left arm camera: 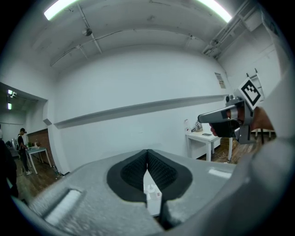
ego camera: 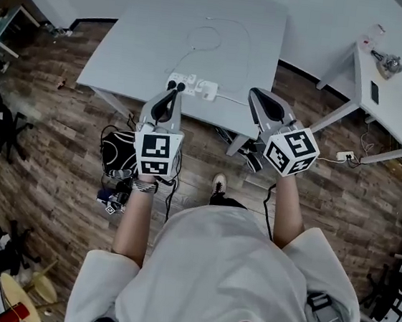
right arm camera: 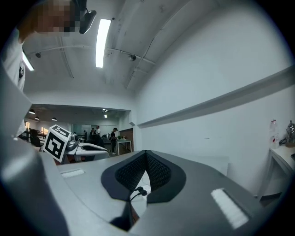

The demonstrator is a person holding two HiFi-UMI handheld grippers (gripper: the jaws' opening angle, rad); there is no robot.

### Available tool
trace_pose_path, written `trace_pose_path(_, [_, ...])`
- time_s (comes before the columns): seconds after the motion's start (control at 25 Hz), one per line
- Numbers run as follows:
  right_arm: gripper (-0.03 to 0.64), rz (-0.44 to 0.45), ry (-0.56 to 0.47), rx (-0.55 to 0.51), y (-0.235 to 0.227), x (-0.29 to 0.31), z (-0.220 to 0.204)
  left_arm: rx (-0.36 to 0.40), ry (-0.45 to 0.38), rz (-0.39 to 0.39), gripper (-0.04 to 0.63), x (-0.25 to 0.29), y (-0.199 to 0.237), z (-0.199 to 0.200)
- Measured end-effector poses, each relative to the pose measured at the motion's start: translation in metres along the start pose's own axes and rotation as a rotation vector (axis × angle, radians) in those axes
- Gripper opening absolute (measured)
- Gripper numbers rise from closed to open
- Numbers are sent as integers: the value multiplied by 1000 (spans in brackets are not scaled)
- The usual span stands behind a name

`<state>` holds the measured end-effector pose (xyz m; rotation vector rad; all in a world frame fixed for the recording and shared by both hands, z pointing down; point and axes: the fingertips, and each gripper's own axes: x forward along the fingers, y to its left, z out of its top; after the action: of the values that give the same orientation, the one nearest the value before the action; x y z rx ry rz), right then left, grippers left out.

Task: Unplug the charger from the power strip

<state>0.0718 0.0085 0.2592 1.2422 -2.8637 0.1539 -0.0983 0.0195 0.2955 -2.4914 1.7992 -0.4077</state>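
Charger still plugged in, both grippers closed and empty

The power strip (ego camera: 187,83) lies at the near edge of the grey desk (ego camera: 150,35), and the white charger (ego camera: 207,90) sits in its right end. The charger's thin white cable (ego camera: 204,38) loops away across the desk.

The left gripper (ego camera: 173,93) is held over the near edge of the desk, its tip just over the strip's left end, beside two black plugs (ego camera: 176,85). In its own view the left gripper (left arm camera: 147,159) has its jaws together with nothing between them (a white block shows past them, but which part it is cannot be told).

The right gripper (ego camera: 259,97) hangs off the desk's right corner, near the charger but apart from it. Its own view shows the right gripper (right arm camera: 146,159) closed and empty too
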Motion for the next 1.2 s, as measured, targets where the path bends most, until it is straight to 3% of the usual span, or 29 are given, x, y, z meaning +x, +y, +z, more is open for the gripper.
trace_pose_path(0.12, [2,35,18,15,-20,19,-5,-23,51,52,3,22,8,-11])
trace_pose_path(0.28, [2,76,67,40,-46,42,-19,-86,77,76,5,47,11,-23])
trace_pose_path(0.48, [2,128,117,39,-68,72,-34,-110,106,109,8,73,14,-34])
trace_pose_path(0.92, [2,168,193,65,-74,133,-79,-106,197,53,77,118,18,-76])
trace_pose_path(1.2, [2,251,214,74,-58,148,-122,-117,228,-30,92,144,2,-118])
